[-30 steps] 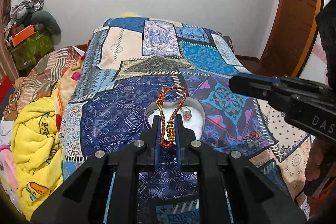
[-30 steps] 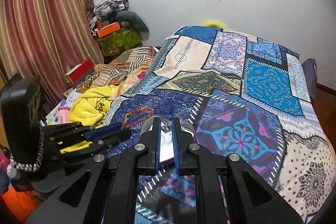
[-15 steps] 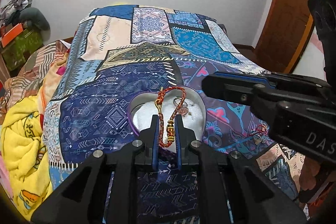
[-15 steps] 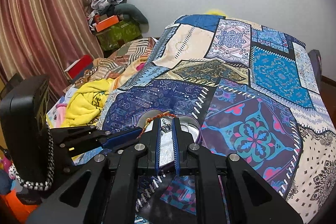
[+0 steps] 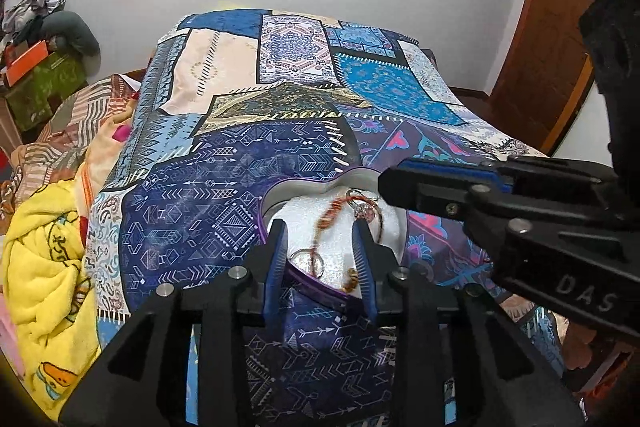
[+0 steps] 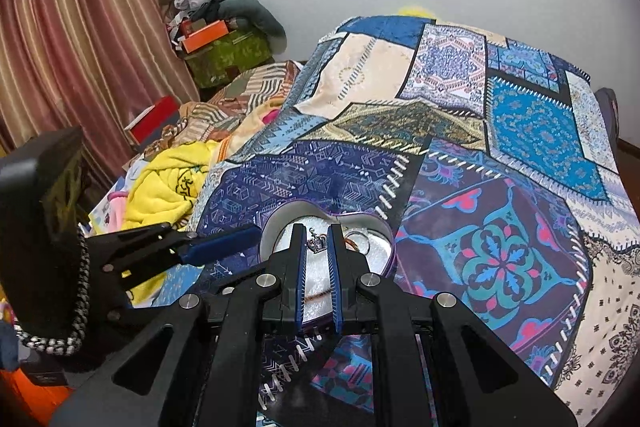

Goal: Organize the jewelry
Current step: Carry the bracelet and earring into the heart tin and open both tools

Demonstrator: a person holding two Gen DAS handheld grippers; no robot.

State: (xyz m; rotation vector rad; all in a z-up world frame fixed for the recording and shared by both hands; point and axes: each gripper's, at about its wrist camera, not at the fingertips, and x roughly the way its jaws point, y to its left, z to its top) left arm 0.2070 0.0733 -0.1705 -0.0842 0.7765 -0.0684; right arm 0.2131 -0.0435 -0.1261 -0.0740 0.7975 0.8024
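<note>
The bed [image 5: 248, 187] carries a heart-shaped box [image 5: 304, 191] with a white lining. In it lie a beaded red-and-gold bracelet [image 5: 328, 215], a plain ring [image 5: 306, 259] and a crown charm [image 6: 316, 245]. The left claw [image 5: 320, 251] is spread wide and empty just above the box, the bracelet lying loose between its fingers. The right claw [image 6: 318, 259] is set narrow, with nothing seen gripped. The step is best finished by lifting the left claw straight up, so no bead is snagged.
</note>
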